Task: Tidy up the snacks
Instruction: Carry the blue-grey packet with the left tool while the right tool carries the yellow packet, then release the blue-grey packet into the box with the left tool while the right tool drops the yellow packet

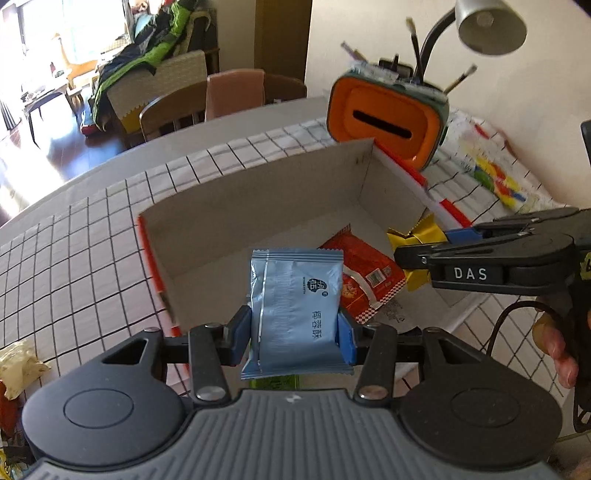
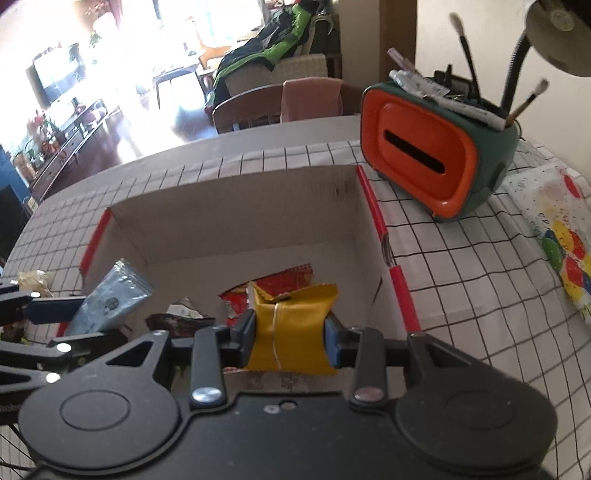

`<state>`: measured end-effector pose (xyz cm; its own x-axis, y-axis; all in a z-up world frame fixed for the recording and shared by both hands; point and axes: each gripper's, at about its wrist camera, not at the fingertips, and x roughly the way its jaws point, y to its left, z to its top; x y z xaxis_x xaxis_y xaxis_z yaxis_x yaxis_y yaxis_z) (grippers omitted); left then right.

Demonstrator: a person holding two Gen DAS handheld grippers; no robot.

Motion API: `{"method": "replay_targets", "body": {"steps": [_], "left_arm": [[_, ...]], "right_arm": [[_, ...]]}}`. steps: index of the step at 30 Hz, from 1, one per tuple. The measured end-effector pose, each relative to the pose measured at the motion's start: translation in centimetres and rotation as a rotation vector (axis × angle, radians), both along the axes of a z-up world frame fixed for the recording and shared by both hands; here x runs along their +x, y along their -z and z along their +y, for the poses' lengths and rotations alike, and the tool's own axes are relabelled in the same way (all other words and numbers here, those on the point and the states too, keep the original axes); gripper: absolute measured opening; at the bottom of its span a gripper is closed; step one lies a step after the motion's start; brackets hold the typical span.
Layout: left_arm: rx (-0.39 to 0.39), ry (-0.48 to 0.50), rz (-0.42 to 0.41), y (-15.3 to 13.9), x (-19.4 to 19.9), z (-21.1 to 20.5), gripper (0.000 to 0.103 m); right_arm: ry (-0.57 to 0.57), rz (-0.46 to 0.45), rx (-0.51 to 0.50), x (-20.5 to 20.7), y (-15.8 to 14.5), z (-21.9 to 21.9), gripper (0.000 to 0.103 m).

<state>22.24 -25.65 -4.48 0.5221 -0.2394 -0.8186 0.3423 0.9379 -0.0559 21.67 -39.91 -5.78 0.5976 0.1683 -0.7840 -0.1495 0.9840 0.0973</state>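
My left gripper (image 1: 294, 334) is shut on a light blue snack packet (image 1: 295, 306), held upright over the near edge of an open cardboard box (image 1: 258, 199). A red snack packet (image 1: 365, 273) lies on the box floor. My right gripper (image 2: 290, 332) is shut on a yellow snack packet (image 2: 291, 325), also above the box's (image 2: 236, 225) near side. In the left wrist view the right gripper (image 1: 417, 256) comes in from the right with the yellow packet (image 1: 421, 236). In the right wrist view the blue packet (image 2: 110, 299) shows at the left, beside the red packet (image 2: 284, 282).
An orange and green tissue holder (image 1: 388, 122) with brushes stands behind the box on the checked tablecloth (image 1: 74, 266). A desk lamp (image 1: 487, 26) hangs over it. A colourful sheet (image 2: 561, 240) lies at the right. More wrappers (image 1: 18, 365) lie at the left.
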Motion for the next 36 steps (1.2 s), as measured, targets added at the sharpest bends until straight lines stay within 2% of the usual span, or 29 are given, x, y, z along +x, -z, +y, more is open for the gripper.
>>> {"method": "replay_targets", "body": {"steps": [10, 17, 22, 24, 28, 36], "left_arm": [[0.093, -0.018, 0.067, 2.4, 2.5, -1.6, 0.047], [0.101, -0.028, 0.116, 3.4, 3.1, -1.4, 0.047], [0.075, -0.044, 0.122, 3.2, 3.0, -1.0, 0.048], [0.062, -0.05, 0.114, 2.9, 2.7, -0.7, 0.052], [0.026, -0.067, 0.095, 2.2, 1.9, 0.2, 0.055], [-0.033, -0.107, 0.031, -0.2, -0.1, 2.7, 0.058]], "right_arm": [[-0.076, 0.08, 0.012, 2.7, 3.1, 1.1, 0.037], [-0.114, 0.095, 0.015, 2.8, 3.5, 1.2, 0.037], [-0.1, 0.094, 0.035, 2.5, 3.1, 0.4, 0.037], [-0.096, 0.088, 0.047, 2.2, 2.7, 0.0, 0.037], [-0.099, 0.066, 0.077, 1.2, 1.5, -0.5, 0.038], [-0.113, -0.017, 0.101, -1.4, -1.5, 0.2, 0.04]]}}
